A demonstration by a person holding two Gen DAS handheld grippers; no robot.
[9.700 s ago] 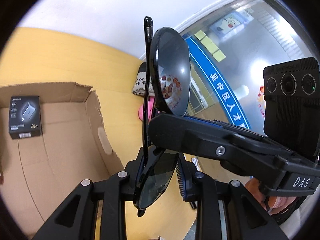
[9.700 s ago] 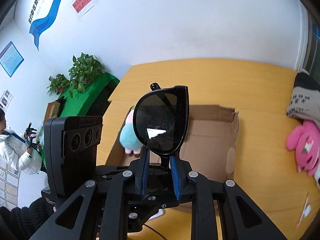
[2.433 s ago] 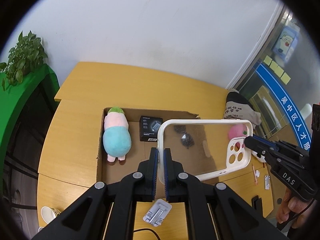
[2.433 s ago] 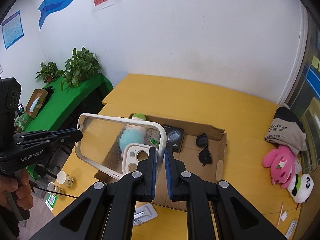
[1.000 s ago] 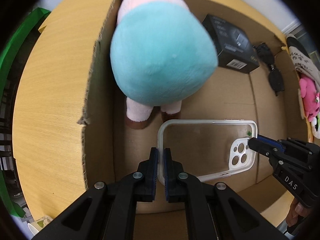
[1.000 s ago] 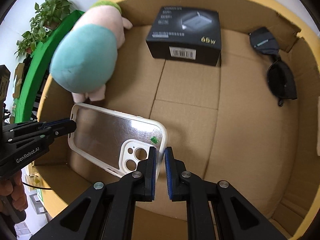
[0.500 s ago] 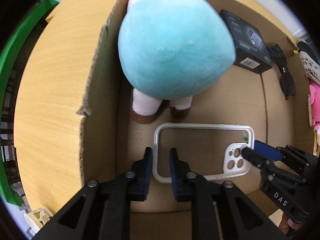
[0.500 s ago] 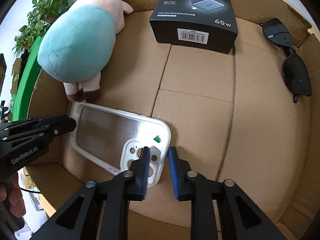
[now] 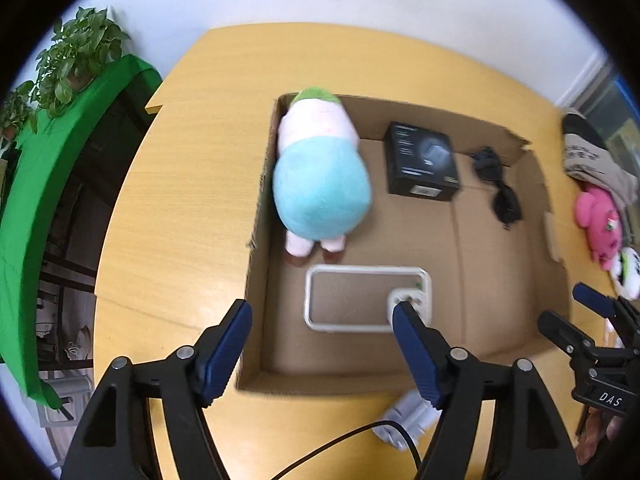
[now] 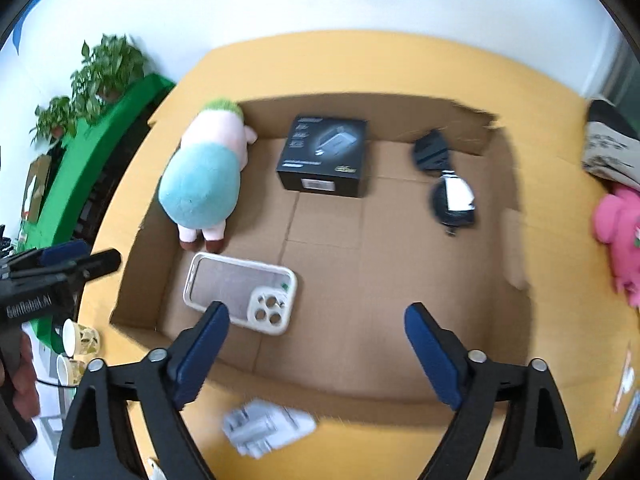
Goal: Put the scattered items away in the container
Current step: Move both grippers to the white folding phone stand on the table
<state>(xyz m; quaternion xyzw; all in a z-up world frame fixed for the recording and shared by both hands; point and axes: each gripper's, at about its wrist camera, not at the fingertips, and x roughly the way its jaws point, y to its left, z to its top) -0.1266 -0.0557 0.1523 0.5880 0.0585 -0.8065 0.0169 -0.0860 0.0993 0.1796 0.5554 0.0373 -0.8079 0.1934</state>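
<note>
Left hand-held gripper (image 9: 322, 316) hangs wide open, empty, over the brown cardboard box (image 9: 536, 176); clear white-rimmed phone case (image 9: 366, 298) lies flat inside. Right hand-held gripper (image 10: 316, 320) is wide too; silver folding stand (image 10: 268, 426) on the yellow counter (image 10: 360, 52) is probably next.

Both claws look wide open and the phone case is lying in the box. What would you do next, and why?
Probably reach for the small grey stand on the table just outside the cardboard box. The phone case lies flat inside, both grippers are open and hold nothing, and the stand is the nearest item outside, closest to the right gripper.
</note>
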